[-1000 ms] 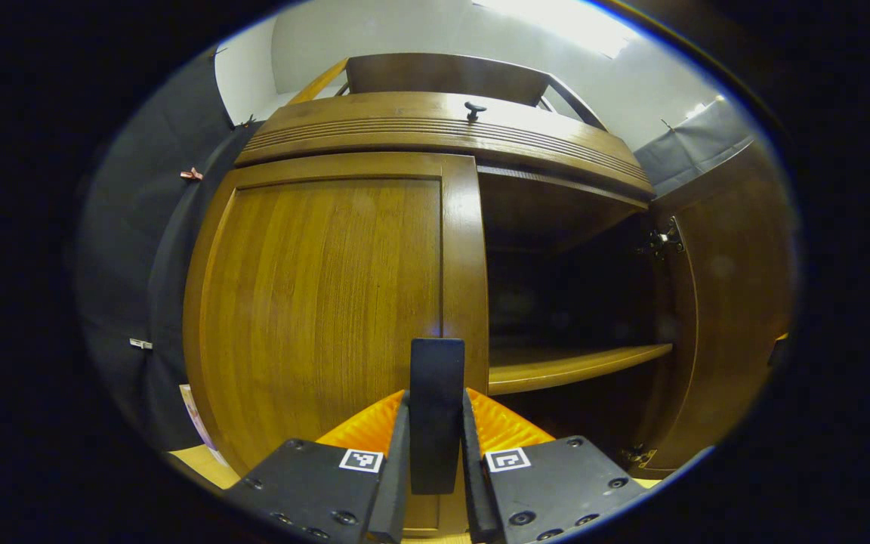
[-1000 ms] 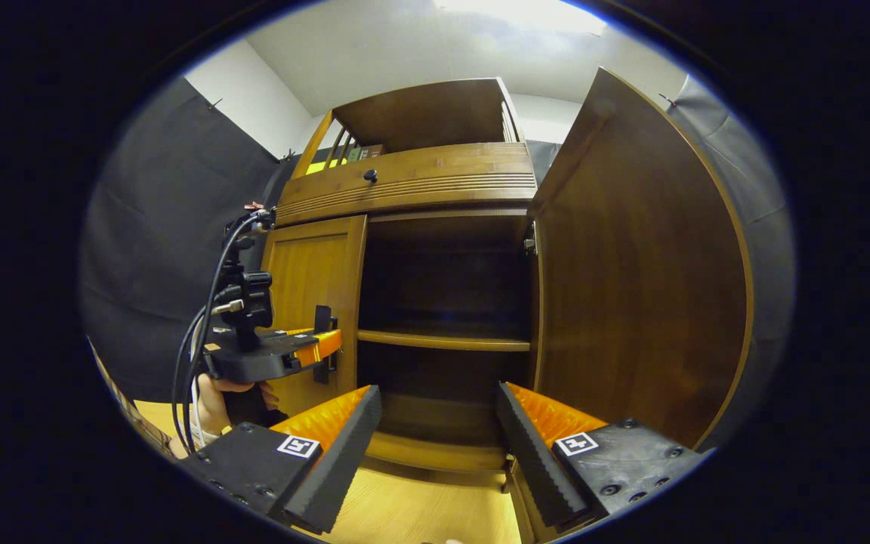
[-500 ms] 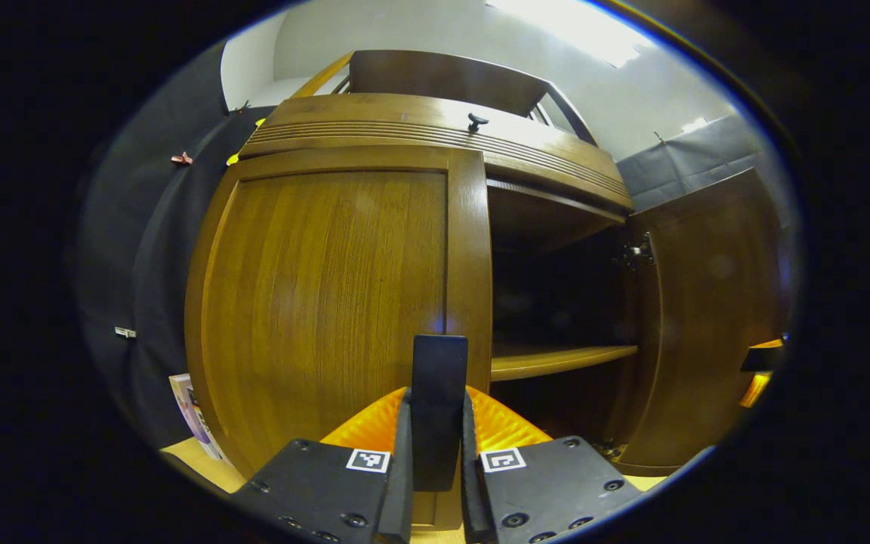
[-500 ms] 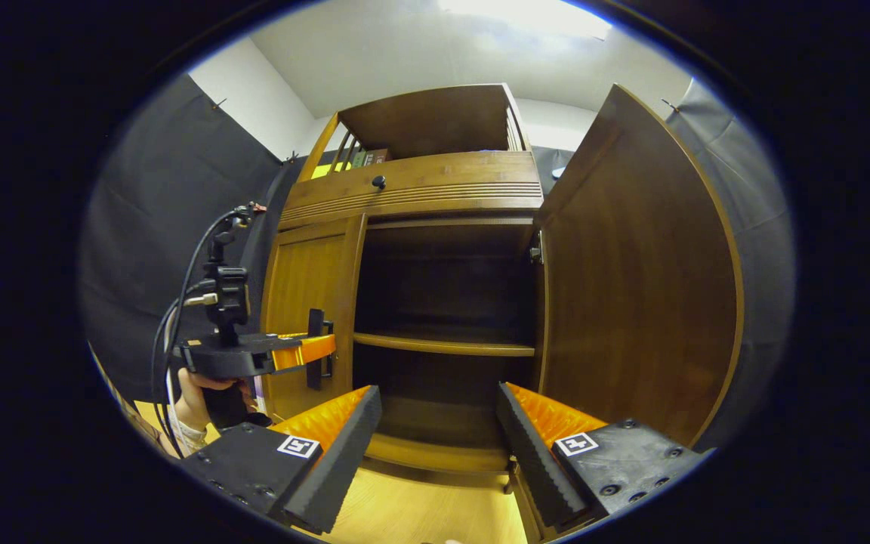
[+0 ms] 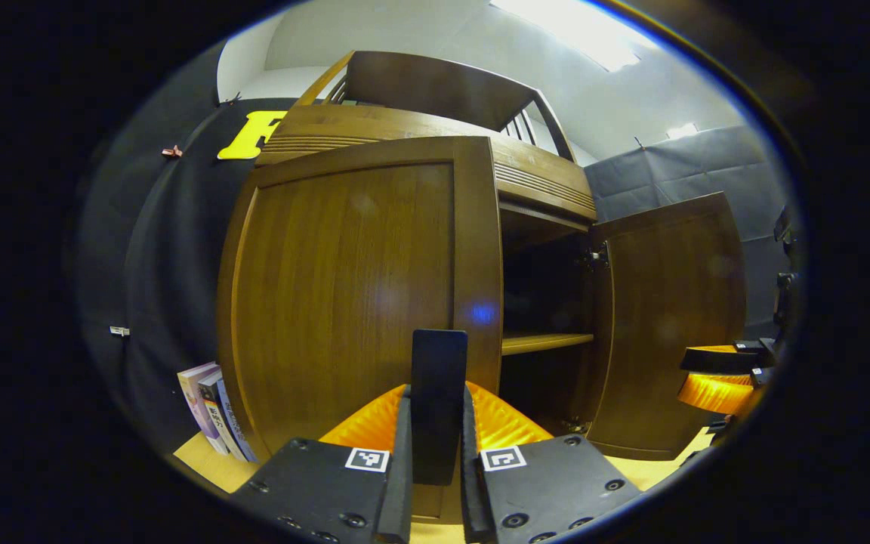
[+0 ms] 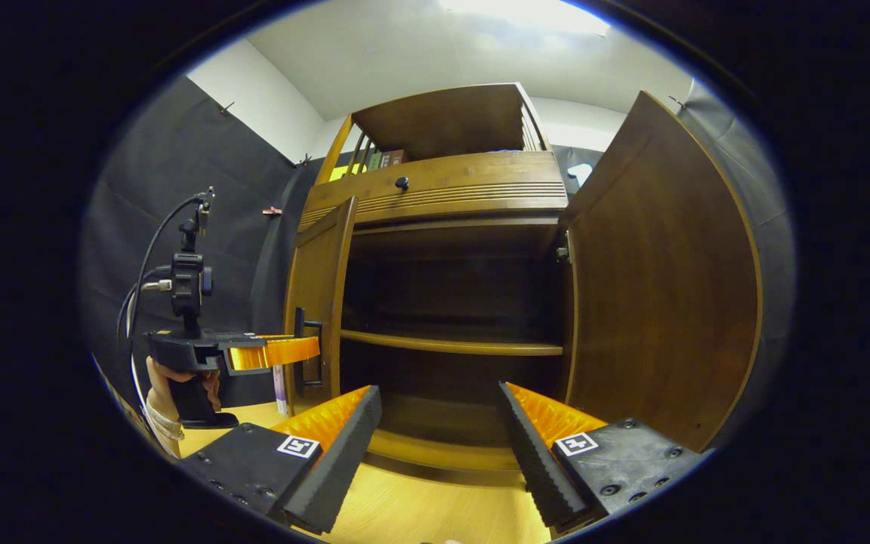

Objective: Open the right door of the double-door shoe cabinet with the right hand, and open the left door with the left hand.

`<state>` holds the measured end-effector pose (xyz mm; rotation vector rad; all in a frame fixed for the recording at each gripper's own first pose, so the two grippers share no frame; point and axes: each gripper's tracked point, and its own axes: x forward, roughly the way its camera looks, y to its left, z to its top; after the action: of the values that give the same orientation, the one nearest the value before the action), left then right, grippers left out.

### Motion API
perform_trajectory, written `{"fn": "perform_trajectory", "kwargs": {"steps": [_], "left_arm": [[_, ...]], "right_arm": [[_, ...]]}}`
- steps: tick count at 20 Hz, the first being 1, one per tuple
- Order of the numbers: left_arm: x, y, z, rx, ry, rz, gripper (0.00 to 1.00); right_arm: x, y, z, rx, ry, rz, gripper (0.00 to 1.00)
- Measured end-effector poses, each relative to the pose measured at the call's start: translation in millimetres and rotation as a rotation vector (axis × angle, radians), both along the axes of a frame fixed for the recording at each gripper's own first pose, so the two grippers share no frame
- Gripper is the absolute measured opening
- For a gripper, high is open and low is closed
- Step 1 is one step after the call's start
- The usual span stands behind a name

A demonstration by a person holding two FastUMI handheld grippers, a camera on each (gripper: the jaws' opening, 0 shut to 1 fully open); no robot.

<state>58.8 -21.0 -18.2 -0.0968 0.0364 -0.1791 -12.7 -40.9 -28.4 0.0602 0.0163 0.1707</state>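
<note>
Two doors (image 6: pixel 661 279) ajar (perhaps three books (image 5: pixel 212 412)).

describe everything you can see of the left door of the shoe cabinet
The left door is a brown wooden panel in a raised frame, with visible grain. It hangs upright on its outer edge and stands partly open, clear of the cabinet front in the right gripper view. A dark bar handle sits near its free edge, and the left gripper is shut on that handle. Books stand beside its hinge side.
</note>
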Motion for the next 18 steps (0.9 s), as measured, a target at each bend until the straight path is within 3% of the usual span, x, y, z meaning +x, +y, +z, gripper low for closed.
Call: {"fn": "perform_trajectory", "kwargs": {"steps": [8, 18], "left_arm": [[-41.3, 24.9, 4.7, -0.015, 0.023, 0.011, 0.30], [-88.4, 69.9, 10.6, 0.009, 0.041, 0.108, 0.29]], "right_arm": [[0.6, 23.3, 0.2, 0.005, -0.005, 0.049, 0.96], [3.3, 67.7, -3.5, 0.068, 0.003, 0.138, 0.99]]}}
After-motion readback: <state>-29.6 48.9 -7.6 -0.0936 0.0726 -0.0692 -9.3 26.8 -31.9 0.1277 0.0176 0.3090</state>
